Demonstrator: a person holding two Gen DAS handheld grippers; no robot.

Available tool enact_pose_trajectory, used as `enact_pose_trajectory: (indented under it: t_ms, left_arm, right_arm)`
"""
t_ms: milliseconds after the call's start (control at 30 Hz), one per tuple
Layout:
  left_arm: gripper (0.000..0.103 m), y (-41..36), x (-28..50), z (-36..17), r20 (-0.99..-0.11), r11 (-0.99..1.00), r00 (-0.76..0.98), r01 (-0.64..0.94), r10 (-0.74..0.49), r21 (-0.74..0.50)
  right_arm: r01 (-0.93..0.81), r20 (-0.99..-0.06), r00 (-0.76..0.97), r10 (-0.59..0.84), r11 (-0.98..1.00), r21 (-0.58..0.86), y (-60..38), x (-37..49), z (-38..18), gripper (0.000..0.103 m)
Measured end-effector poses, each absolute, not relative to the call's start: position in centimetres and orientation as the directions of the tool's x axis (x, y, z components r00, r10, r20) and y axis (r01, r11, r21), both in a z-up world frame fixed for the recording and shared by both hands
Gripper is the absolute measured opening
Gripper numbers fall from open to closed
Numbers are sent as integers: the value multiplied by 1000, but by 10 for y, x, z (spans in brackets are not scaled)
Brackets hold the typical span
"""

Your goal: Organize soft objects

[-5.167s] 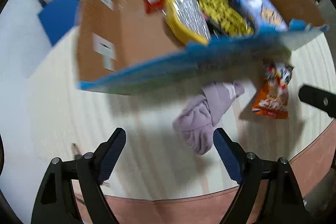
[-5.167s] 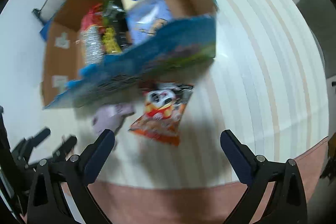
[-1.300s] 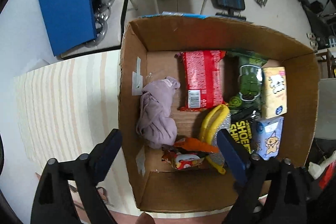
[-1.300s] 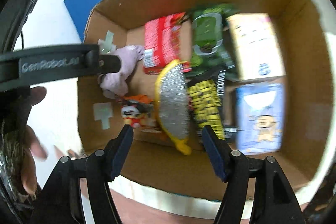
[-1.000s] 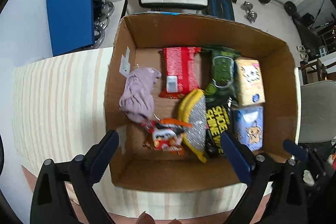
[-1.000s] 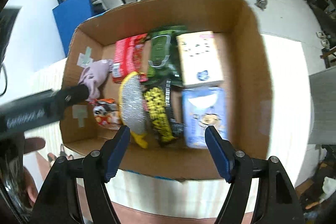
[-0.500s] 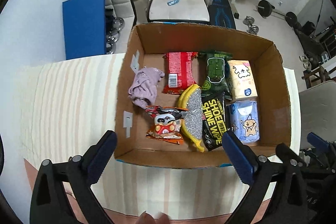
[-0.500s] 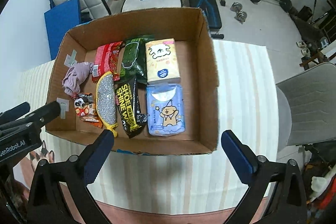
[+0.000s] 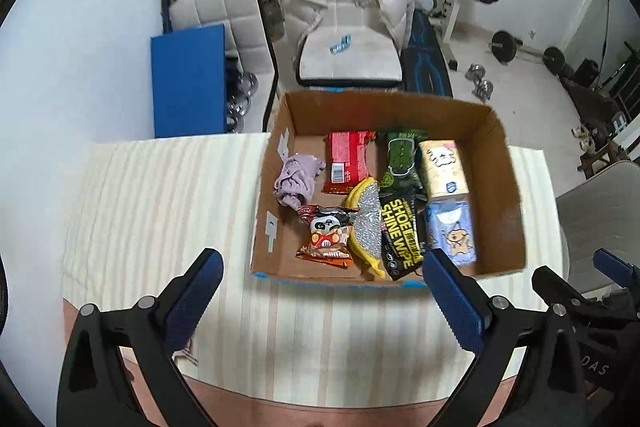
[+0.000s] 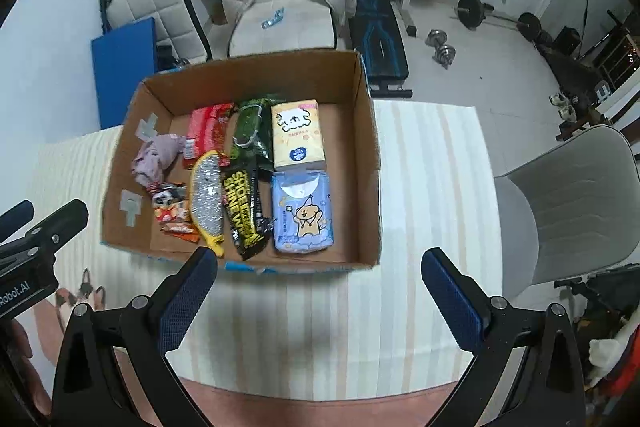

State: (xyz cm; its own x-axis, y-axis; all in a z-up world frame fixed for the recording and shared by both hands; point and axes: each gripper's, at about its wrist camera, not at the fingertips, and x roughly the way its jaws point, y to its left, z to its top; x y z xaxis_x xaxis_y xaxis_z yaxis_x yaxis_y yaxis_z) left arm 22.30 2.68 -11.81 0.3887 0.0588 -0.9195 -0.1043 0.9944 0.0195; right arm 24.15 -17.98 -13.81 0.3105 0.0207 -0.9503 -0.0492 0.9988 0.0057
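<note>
Left gripper [image 9: 322,291] gapes above one cardboard box [image 9: 508,187] (eight items inside).

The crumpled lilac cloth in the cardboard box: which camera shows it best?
The left wrist view: the crumpled lilac cloth lies nearer the middle of the picture, with its folds clear, beside the red packet. The right wrist view shows the cloth too, but nearer the edge and a little blurred.

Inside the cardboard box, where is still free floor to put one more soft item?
The cardboard box has a bare strip along its right wall, beside the yellow tissue pack and blue tissue pack. Another bare band runs along the far wall. The left half, around the purple cloth and orange snack bag, is crowded.
</note>
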Motion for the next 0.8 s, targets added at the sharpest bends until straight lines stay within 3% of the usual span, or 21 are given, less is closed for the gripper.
enact_pose_trajectory:
  t_ms: [800]
  left_arm:
    - [102, 6, 73, 17, -847, 996, 532, -73, 1, -45]
  right_arm:
    - [-102, -843, 530, 95, 994, 48, -203, 68, 41, 103]
